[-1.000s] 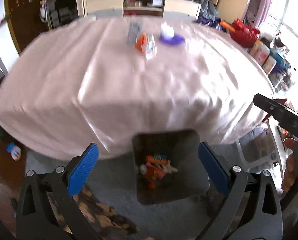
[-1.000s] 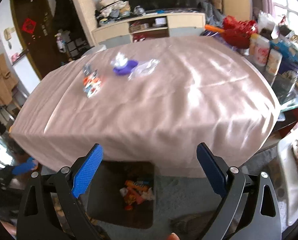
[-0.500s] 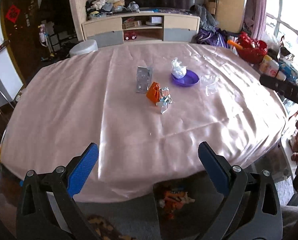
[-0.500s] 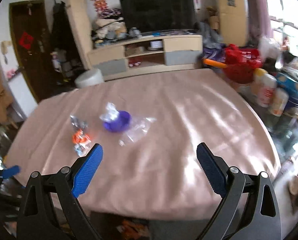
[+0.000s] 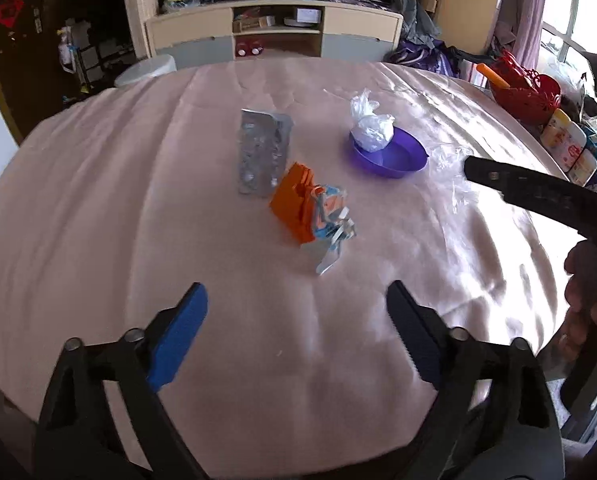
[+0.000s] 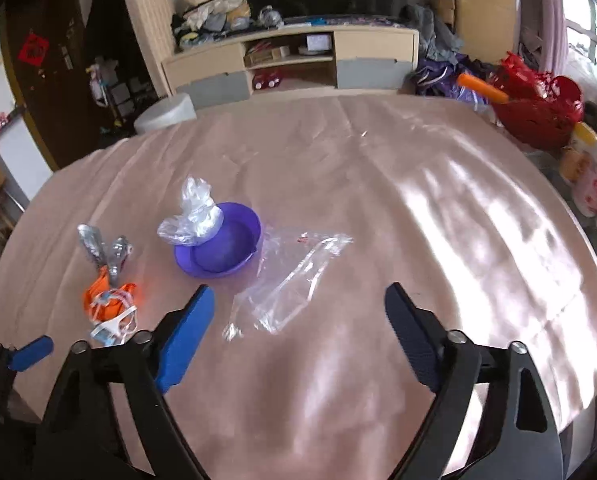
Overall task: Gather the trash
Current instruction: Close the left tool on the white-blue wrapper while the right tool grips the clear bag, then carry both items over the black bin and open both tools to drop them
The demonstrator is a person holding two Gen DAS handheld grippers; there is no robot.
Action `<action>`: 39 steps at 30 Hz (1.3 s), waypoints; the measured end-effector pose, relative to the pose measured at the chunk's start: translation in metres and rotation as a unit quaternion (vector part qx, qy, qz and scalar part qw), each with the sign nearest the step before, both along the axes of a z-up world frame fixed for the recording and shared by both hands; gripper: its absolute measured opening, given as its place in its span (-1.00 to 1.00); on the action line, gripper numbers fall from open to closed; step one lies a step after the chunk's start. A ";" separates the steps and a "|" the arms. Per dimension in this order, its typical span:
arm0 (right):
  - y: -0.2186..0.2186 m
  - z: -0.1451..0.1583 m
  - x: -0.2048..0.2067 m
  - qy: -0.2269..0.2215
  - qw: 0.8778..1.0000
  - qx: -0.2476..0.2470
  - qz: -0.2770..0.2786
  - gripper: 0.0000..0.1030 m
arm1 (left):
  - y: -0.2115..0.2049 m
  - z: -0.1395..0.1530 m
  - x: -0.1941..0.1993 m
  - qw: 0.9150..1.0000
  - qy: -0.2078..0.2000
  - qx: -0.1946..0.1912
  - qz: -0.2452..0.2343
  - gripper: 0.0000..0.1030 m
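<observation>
- a pink cloth covers the round table (image 5: 98, 208), and the trash lies in a loose cluster near its middle.
- left gripper (image 5: 296, 308) hangs over the near part of the cloth, its blue-padded jaws spread wide but closing, with nothing between them.
- just beyond it sits an orange wrapper (image 5: 294, 208), touching a crumpled blue-and-silver wrapper (image 5: 332, 226) on its right.
- a silver blister pack (image 5: 262, 152) lies just behind the orange wrapper, at the far left of the cluster.
- a purple dish (image 6: 222, 246) sits to the right of those, with a knotted white plastic bag (image 6: 194, 216) resting on its far rim.
- a flat clear plastic bag (image 6: 290, 280) lies just beside the dish on its right, directly ahead of the right gripper (image 6: 298, 308).
- right gripper's jaws are also wide and closing, empty, the clear bag lying just beyond the fingertips rather than between them.
- a person's hand (image 5: 586, 292) grips the right tool's handle at the table's right edge.
- a red basket (image 6: 538, 112) stands past the table's far right.
</observation>
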State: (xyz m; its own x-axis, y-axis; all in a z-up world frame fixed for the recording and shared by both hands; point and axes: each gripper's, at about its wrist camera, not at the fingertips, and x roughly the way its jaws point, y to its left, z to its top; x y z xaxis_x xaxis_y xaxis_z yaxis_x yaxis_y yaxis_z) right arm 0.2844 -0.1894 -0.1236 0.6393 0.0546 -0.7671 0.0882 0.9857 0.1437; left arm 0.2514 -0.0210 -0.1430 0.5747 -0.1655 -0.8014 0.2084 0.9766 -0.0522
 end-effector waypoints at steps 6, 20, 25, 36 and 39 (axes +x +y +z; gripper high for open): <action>0.002 -0.021 0.016 0.028 0.999 0.023 0.000 0.12 | -0.010 -0.006 0.015 1.000 -0.003 -0.004 -0.014 0.12; -0.014 -0.019 -0.026 0.019 1.000 -0.008 0.003 -0.29 | -0.020 0.003 -0.002 0.998 -0.004 -0.018 -0.064 -0.98; -0.018 0.001 -0.050 0.012 1.000 -0.011 0.014 -0.31 | -0.018 0.018 -0.023 0.998 -0.005 -0.013 -0.059 -0.99; -0.010 0.079 -0.114 -0.030 0.998 0.023 0.050 -0.31 | -0.013 0.081 -0.086 0.998 -0.031 -0.018 -0.046 -0.99; -0.007 0.095 -0.142 -0.045 0.997 0.032 0.062 -0.31 | -0.010 0.092 -0.112 0.998 -0.037 -0.028 -0.045 -0.99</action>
State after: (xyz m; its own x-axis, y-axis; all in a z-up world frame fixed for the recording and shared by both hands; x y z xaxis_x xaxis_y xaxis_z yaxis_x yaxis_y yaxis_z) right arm 0.1420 -0.1965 -0.0288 0.6905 0.1846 -0.6994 -0.0502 0.9768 0.2082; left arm 0.1393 -0.0314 -0.0509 0.6131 -0.2624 -0.7452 0.3003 0.9498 -0.0874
